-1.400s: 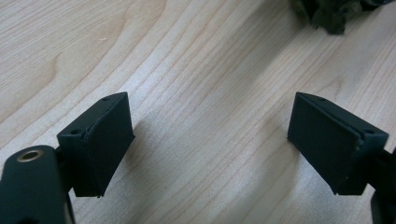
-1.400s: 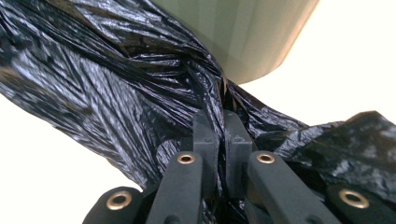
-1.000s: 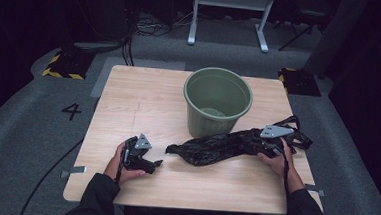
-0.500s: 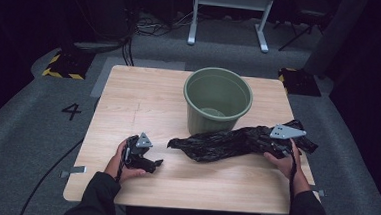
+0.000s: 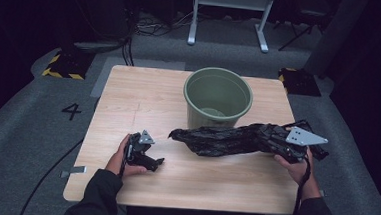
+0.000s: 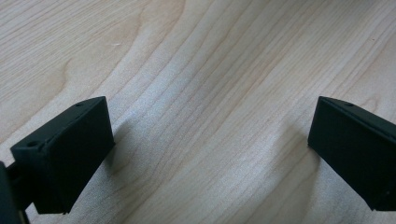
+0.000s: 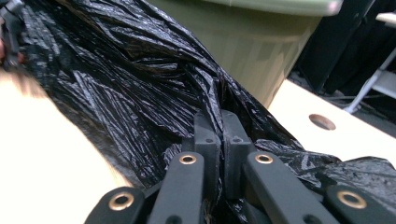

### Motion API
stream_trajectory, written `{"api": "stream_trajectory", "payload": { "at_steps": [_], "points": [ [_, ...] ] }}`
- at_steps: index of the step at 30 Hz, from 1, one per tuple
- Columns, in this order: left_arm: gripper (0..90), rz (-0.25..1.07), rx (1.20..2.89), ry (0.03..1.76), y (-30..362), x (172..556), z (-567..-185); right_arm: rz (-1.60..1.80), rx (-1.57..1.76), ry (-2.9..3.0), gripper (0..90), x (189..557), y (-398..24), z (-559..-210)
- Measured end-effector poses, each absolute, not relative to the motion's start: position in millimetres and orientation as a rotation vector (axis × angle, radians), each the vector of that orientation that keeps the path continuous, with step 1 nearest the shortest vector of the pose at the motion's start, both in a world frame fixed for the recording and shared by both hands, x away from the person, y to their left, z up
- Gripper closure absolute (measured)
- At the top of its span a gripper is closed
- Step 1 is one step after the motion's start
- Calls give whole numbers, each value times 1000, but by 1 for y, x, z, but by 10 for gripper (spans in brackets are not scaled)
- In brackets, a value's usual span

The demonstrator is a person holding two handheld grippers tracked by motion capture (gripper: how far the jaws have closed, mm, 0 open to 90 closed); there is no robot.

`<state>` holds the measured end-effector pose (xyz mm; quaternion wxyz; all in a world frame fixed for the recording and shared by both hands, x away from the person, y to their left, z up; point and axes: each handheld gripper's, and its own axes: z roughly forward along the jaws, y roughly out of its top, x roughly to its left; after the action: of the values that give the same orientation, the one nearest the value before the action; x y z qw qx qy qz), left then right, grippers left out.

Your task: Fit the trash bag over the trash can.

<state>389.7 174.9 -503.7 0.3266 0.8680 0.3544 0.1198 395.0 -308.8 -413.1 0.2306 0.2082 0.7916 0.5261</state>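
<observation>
On the pale wooden table [image 5: 129, 93] lies one crumpled black plastic bag [image 5: 226, 139], stretched into a long bundle. Its long axis runs across the table, from the right gripper [image 5: 276, 143] towards the left gripper [image 5: 148, 157], with the far end tapering to a blunt tip that points at the left hand's side. That tip stops short of the left gripper, a clear gap of bare wood between them.

The right gripper has the bag's near end: in the right gripper view its two black jaws are pressed together with a fold of the shiny film [image 7: 140, 84] pinched between them, and more bag spills out behind and beside the jaws. Just beyond the bag, ahead and to one side of those jaws, stands one round olive-green plastic bucket [image 5: 218, 96], upright, its wall close behind the bag's middle; whether they touch I cannot tell.

The left gripper rests low on the table under the person's left hand [image 5: 120, 158]. In the left gripper view its jaws stand wide apart with nothing but wood grain between them.

Two grippers, one bag, one bucket.
</observation>
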Motion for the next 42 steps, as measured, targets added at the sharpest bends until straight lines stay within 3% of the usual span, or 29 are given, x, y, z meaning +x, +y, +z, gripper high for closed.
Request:
{"api": "stream_trajectory", "payload": {
  "at_steps": [6, 12, 14, 19, 22, 30, 42],
  "points": [
    [32, 311, 2293, 927, 174, 390, -501, 1486, 541, 2110, 880, 386, -316, -395],
    [193, 320, 2254, 969, 178, 393, -496, 1518, 526, 2048, 881, 378, -318, -378],
    [154, 338, 2230, 959, 179, 393, -491, 1515, 513, 2035, 881, 376, -317, -371],
    [172, 454, 2158, 928, 183, 385, -465, 1505, 512, 2007, 882, 375, -316, -359],
    [174, 493, 2027, 850, 190, 374, -432, 1508, 529, 1972, 882, 377, -317, -347],
    [158, 552, 1875, 703, 186, 359, -374, 1478, 584, 1908, 882, 386, -321, -324],
    [163, 557, 1728, 595, 157, 387, -312, 1362, 644, 1921, 882, 414, -309, -311]
  ]
}}
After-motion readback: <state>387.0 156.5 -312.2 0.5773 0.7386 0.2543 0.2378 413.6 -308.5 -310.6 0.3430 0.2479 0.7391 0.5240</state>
